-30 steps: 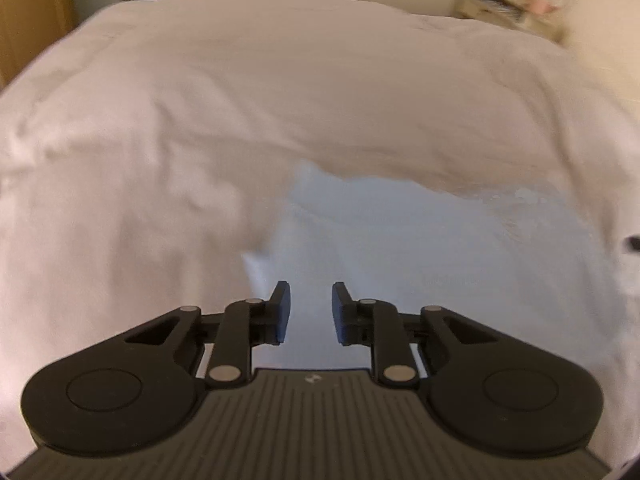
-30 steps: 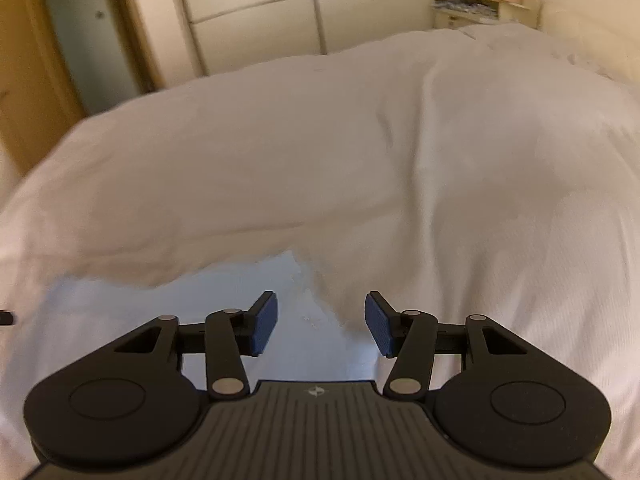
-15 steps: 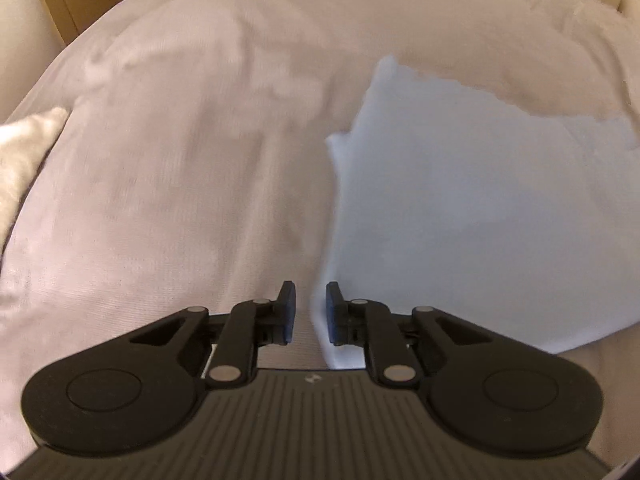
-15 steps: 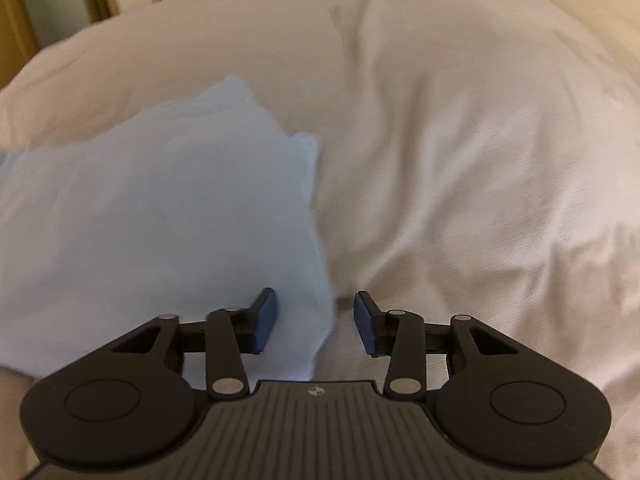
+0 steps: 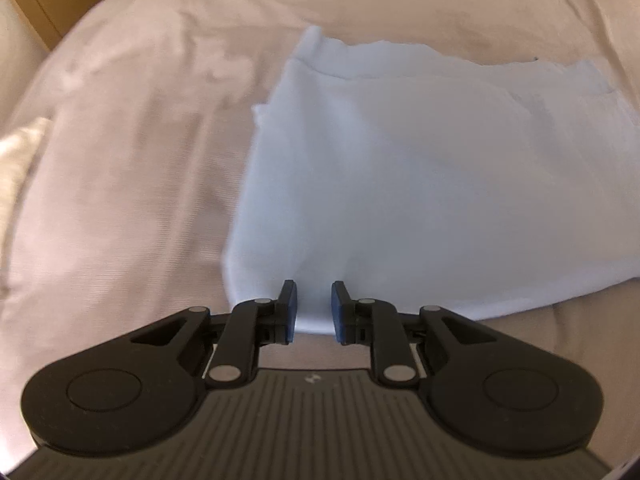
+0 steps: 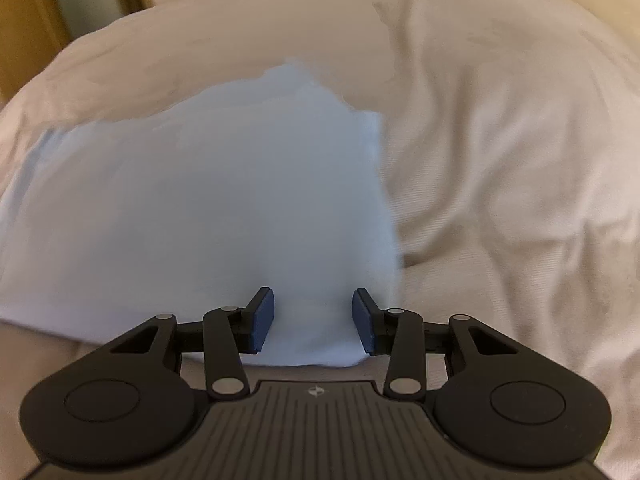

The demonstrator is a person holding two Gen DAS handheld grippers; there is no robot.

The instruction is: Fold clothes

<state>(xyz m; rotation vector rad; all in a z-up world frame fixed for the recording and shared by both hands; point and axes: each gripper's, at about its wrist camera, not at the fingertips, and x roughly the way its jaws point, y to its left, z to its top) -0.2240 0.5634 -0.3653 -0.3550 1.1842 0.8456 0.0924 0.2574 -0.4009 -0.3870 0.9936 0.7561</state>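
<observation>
A pale blue garment [image 5: 420, 176] lies flat on a white bed cover, folded into a rough rectangle; it also shows in the right wrist view [image 6: 208, 200]. My left gripper [image 5: 314, 307] is open with a narrow gap, its blue pads over the garment's near left corner. My right gripper [image 6: 313, 318] is open wider, its pads over the garment's near right corner. I cannot tell whether the pads touch the cloth. Neither gripper holds anything.
The white bed cover [image 6: 500, 160] is wrinkled to the right of the garment and stretches left of it [image 5: 120, 180]. A wooden cabinet [image 5: 52, 4] stands beyond the bed's far left. A pale pillow edge [image 5: 20, 152] shows at the left.
Both grippers have pulled back toward the near edge, so the whole garment now lies ahead of them. The left gripper's gap has widened slightly since half a second ago.
</observation>
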